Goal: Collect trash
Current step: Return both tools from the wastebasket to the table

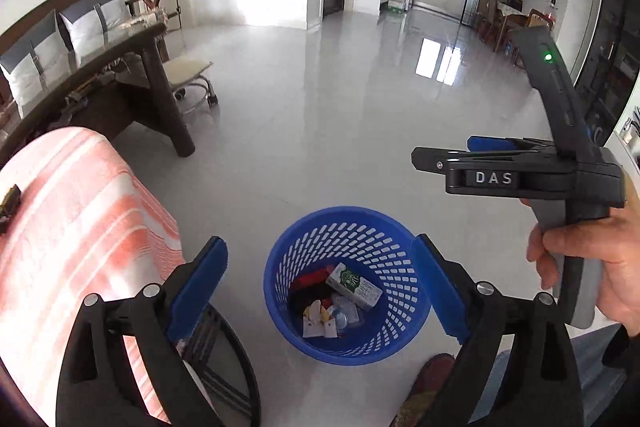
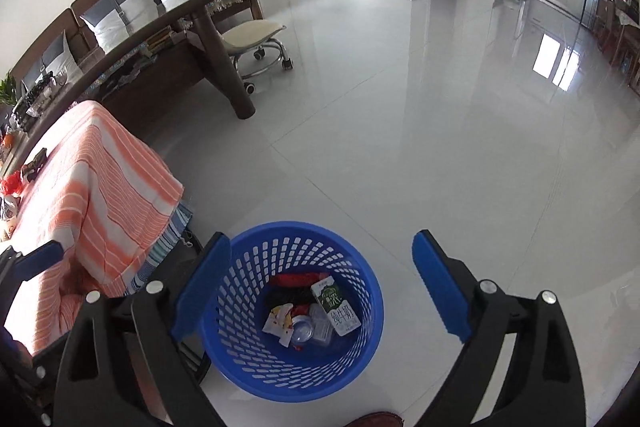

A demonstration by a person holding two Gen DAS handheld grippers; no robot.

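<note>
A: Your left gripper (image 1: 320,291) and right gripper (image 2: 322,287) both gape wide, holding nothing. The blue basket (image 1: 280,291) sits bottom centre, milk carton (image 1: 354,285) and wrappers (image 2: 280,321) inside.

B: Mostly collected, I'd judge. Some clutter is left on the striped cloth (image 2: 100,187), far left. Any writing? "DAS" on your right tool.

Both wrist views look steeply down from close above the round blue perforated plastic basket (image 1: 347,287) (image 2: 294,311), sharing it and the striped cloth beside it.

Basket (image 2: 372,347) blue, perforated – milk carton (image 2: 335,307) green-and-white; cloth (image 2: 92,183) orange-white striped; floor (image 2: 400,107) pale grey.
</note>
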